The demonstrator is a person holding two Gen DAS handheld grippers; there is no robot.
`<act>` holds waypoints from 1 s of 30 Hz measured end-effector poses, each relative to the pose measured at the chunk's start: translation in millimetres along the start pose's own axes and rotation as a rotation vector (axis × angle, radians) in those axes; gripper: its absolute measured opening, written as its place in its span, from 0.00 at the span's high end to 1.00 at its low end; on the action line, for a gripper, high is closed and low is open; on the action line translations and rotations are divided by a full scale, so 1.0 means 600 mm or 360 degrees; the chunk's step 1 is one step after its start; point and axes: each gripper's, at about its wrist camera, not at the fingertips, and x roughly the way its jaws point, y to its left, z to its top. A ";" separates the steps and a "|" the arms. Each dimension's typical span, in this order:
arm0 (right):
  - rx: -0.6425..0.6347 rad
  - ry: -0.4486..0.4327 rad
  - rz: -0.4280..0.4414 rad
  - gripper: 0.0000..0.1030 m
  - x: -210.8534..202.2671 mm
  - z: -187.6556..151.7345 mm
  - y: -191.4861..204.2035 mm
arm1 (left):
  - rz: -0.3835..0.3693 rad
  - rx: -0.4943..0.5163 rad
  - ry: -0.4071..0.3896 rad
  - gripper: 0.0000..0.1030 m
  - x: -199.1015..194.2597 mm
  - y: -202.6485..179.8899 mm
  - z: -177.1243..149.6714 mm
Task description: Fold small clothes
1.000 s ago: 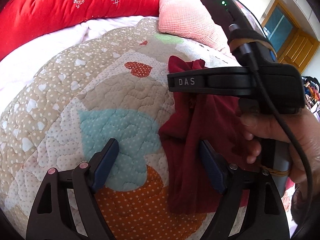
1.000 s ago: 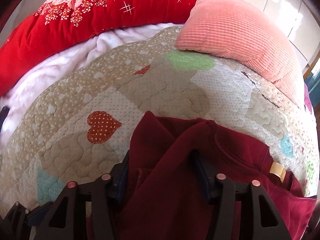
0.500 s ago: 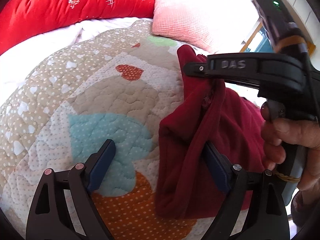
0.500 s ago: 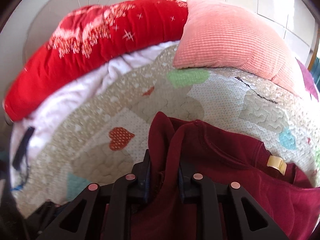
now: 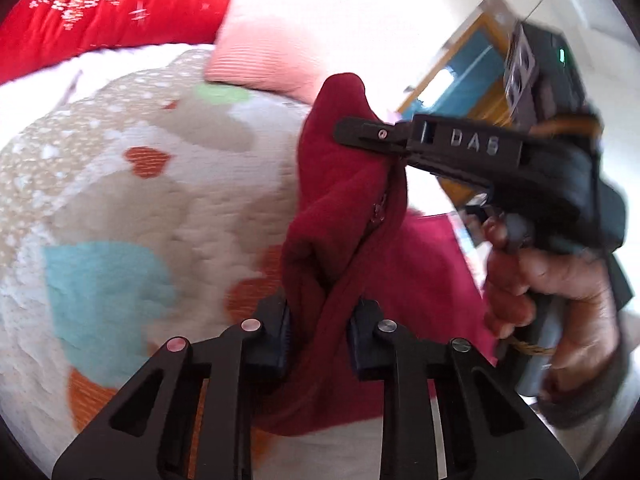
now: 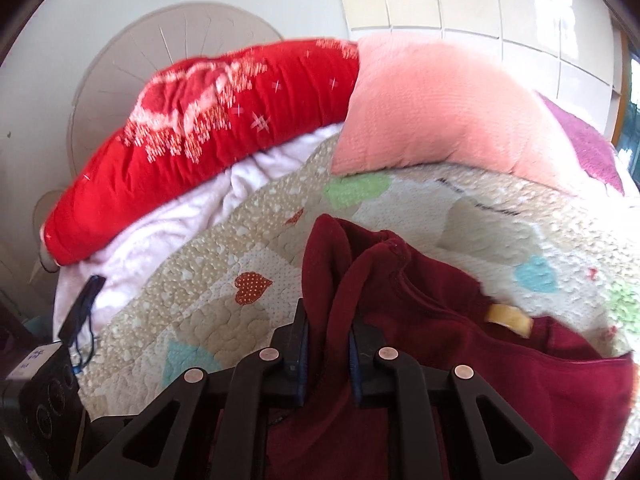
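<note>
A small dark red garment [image 5: 340, 216] hangs bunched above the patchwork quilt [image 5: 120, 208]. My left gripper [image 5: 320, 338] is shut on its lower fold. My right gripper [image 5: 360, 136], seen from the side in the left wrist view, is shut on its upper edge and holds it up. In the right wrist view my right gripper [image 6: 327, 344] pinches a ridge of the garment [image 6: 440, 344], and a yellow label [image 6: 508, 317] shows at the neckline. The rest of the cloth drapes down to the quilt [image 6: 224, 288].
A red embroidered bolster [image 6: 208, 128] and a pink ribbed cushion [image 6: 440, 108] lie at the bed's far side, with a white blanket [image 6: 168, 224] under them. A black device with a strap [image 6: 60, 360] sits at the left edge. A doorway [image 5: 460, 80] is at right.
My left gripper closed from wide open onto the garment's lower fold. My right gripper shut on the upper edge and lifted it off the quilt. Both views tilted upward.
</note>
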 end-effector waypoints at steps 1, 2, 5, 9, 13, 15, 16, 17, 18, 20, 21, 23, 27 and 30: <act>0.0000 -0.0019 0.0001 0.86 -0.018 0.000 -0.009 | -0.0034 0.0005 -0.0006 0.80 -0.004 -0.016 0.002; 0.0002 -0.0043 0.0002 0.86 -0.041 0.001 -0.020 | -0.0039 0.0041 -0.0013 0.80 -0.006 -0.037 0.004; -0.0002 -0.0104 -0.0030 0.86 -0.100 -0.004 -0.051 | -0.0082 0.0163 0.0013 0.80 0.001 -0.104 0.010; 0.0032 -0.0177 -0.0121 0.86 -0.170 -0.025 -0.113 | -0.0149 0.0292 0.0102 0.80 0.044 -0.204 0.007; 0.0172 -0.0210 -0.0194 0.86 -0.221 -0.065 -0.202 | -0.0175 0.0458 0.0181 0.80 0.107 -0.296 -0.020; 0.0235 -0.0180 -0.0268 0.87 -0.228 -0.092 -0.246 | -0.0181 0.0477 0.0247 0.80 0.147 -0.323 -0.037; 0.0245 -0.0142 -0.0350 0.87 -0.221 -0.109 -0.267 | -0.0178 0.0485 0.0301 0.80 0.174 -0.336 -0.049; 0.0279 -0.0100 -0.0387 0.87 -0.213 -0.121 -0.285 | -0.0161 0.0499 0.0348 0.80 0.195 -0.345 -0.058; 0.0341 -0.0046 -0.0396 0.87 -0.199 -0.134 -0.305 | -0.0132 0.0518 0.0392 0.80 0.214 -0.351 -0.068; 0.0463 0.0044 -0.0412 0.85 -0.168 -0.164 -0.343 | -0.0053 0.0592 0.0466 0.80 0.244 -0.365 -0.087; 0.0493 0.0063 -0.0407 0.85 -0.161 -0.174 -0.352 | -0.0025 0.0630 0.0492 0.79 0.246 -0.372 -0.090; 0.0530 0.0025 -0.0390 0.74 -0.175 -0.185 -0.359 | -0.0059 0.0627 0.0536 0.72 0.234 -0.373 -0.081; 0.0522 -0.0078 -0.0382 0.60 -0.252 -0.196 -0.340 | -0.0173 0.0580 0.0526 0.46 0.166 -0.359 -0.060; 0.0536 -0.0140 -0.0240 0.50 -0.296 -0.219 -0.308 | -0.0046 0.0676 0.0349 0.45 0.111 -0.331 -0.051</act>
